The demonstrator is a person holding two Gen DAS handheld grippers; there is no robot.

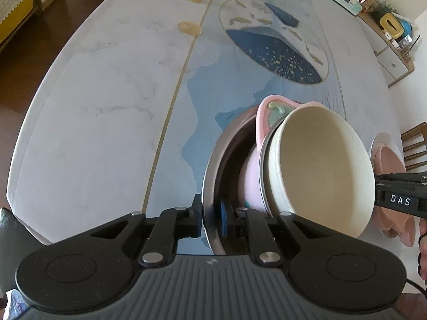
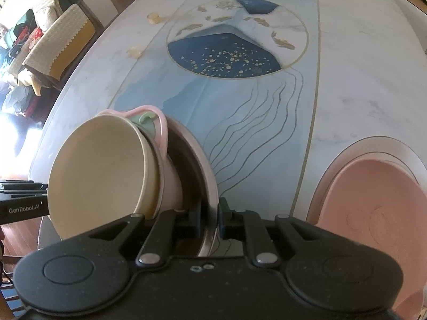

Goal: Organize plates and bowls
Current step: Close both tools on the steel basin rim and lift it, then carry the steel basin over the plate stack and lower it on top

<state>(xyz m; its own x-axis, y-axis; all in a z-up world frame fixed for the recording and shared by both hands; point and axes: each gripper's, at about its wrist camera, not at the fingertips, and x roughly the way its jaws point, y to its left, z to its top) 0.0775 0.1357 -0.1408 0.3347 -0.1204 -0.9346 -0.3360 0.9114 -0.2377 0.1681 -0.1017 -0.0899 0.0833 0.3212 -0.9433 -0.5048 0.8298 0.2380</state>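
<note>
Left gripper (image 1: 210, 220) clamps the steel bowl (image 1: 213, 165) rim at its 9 o'clock side, pads pinching the wall. Nested inside, tilted: pink bowl (image 1: 263, 122), green piece (image 1: 276, 106), cream bowl (image 1: 320, 160) on top. Right gripper (image 2: 213, 220) clamps the same steel rim at 3 o'clock. Pink plate (image 2: 373, 200) sits on the marble table (image 2: 360, 93) at 3 o'clock of the stack, apart from it.
</note>
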